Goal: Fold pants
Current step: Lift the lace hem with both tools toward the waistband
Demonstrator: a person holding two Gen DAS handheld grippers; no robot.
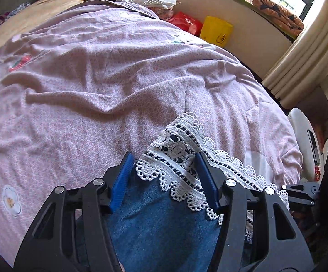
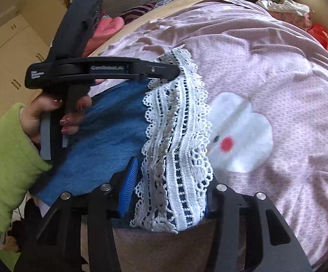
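Here, both tongs, left (image 1: 164, 179) and right (image 2: 167, 195), clamp partly closed on the pants' (image 2: 109, 136) lace hem (image 2: 177, 136) over the bed (image 1: 96, 86); lifting them evenly should keep the fold square.

"GenRobot.AI" on left gripper (image 2: 177, 70)

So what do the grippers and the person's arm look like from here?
Both are black linkage frames with silver pivot bolts and ribbed blue pads: left gripper, right gripper. The left's body shows white "GenRobot.AI" lettering. The hand wears a light-green fleece sleeve.
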